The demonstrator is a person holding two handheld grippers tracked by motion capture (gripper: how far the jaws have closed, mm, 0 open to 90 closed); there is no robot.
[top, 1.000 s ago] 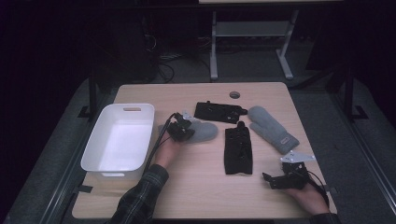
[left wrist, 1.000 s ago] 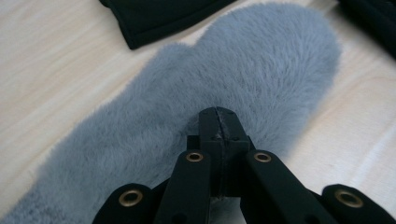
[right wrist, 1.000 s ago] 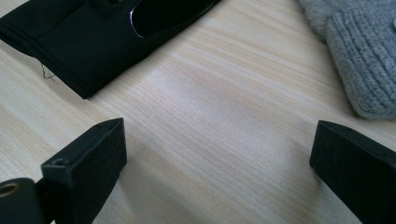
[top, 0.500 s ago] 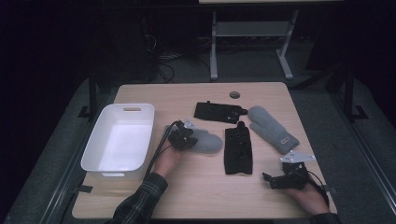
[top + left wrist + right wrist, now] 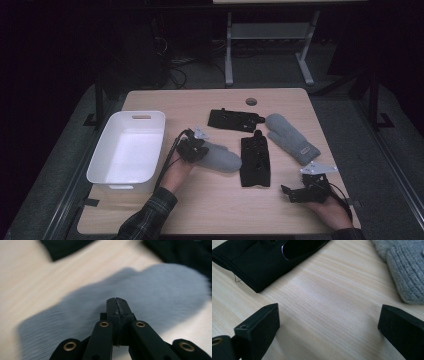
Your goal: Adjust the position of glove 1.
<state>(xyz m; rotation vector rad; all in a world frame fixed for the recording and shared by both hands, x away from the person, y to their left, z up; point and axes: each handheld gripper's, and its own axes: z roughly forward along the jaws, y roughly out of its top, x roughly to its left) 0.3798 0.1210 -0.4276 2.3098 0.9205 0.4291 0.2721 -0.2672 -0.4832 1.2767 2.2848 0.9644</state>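
1. Grey mitten (image 5: 220, 159) lies flat on the table, approx mid-left, between the white tub (image 5: 128, 148) and a black glove (image 5: 255, 161). In the left gripper view the same mitten (image 5: 150, 300) lies under and ahead of the jaws, blurred.
2. Left gripper (image 5: 192, 149) sits at the mitten's left end, w/ the person's left hand (image 5: 176, 174) behind it. Jaws closed tight, pads meeting face to face in the left gripper view (image 5: 117, 308); can't tell whether any fabric is pinched between them.
3. Right gripper (image 5: 300, 192) rests at the near right of the table, well apart from that mitten. Jaws wide open (image 5: 329, 322), bare wood between them, nothing held.
4. Second grey mitten (image 5: 292, 137) lies at an angle on the right; its ribbed cuff (image 5: 407, 272) shows in the right gripper view. Second black glove (image 5: 235, 120) lies farther back, near centre.
5. Surface: light wood table (image 5: 200, 200), rounded corners, w/ a small round dark disc (image 5: 251, 101) near the far edge. Tub stands along the left edge, near the front-left corner.
6. Open wood: wide strip along the near edge between the two hands, plus a strip along the far edge behind the tub.
7. Room: dark, grey floor (image 5: 270, 70) beyond the table, another table's metal frame (image 5: 230, 50) at the back, cables (image 5: 175, 70) on the floor.
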